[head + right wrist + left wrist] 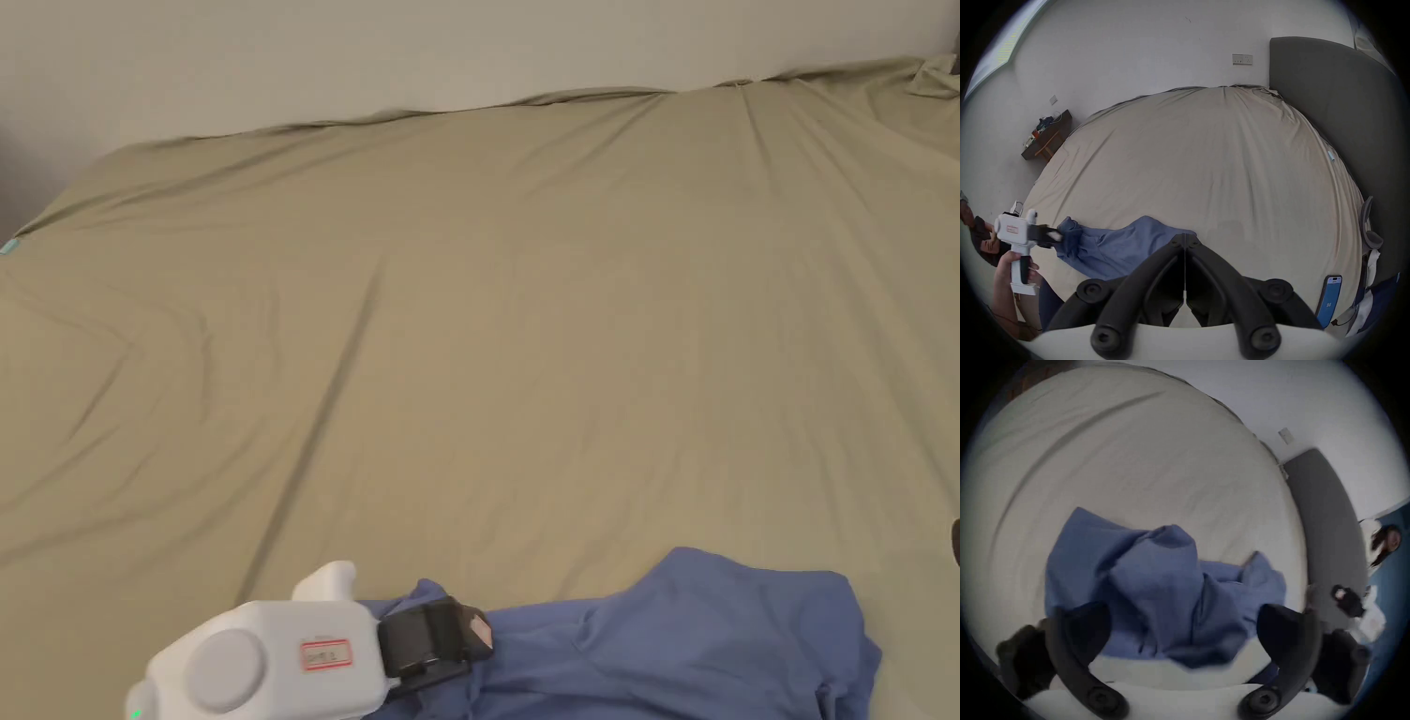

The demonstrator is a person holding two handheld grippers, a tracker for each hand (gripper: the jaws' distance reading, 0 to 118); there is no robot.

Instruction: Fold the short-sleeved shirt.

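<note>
A blue short-sleeved shirt (712,637) lies crumpled on the tan bed sheet (516,328) near its front edge. My left gripper (461,639), white-bodied with black jaws, hovers over the shirt's left end. In the left gripper view its jaws stand wide apart around the bunched shirt (1154,579) without pressing on it; the left gripper (1184,625) is open. The right gripper (1185,237) has its jaws together, with the tips just at the edge of the shirt (1115,246) and no cloth seen between them. The left gripper (1056,237) meets the shirt's far end there, held by a hand (1006,265).
The wide sheet beyond the shirt is smooth with long creases. A grey headboard (1325,97) runs along one side. A phone (1329,299) lies near the bed's edge by the right gripper. A dark side table (1045,138) stands against the wall. Another person (1386,545) is beside the bed.
</note>
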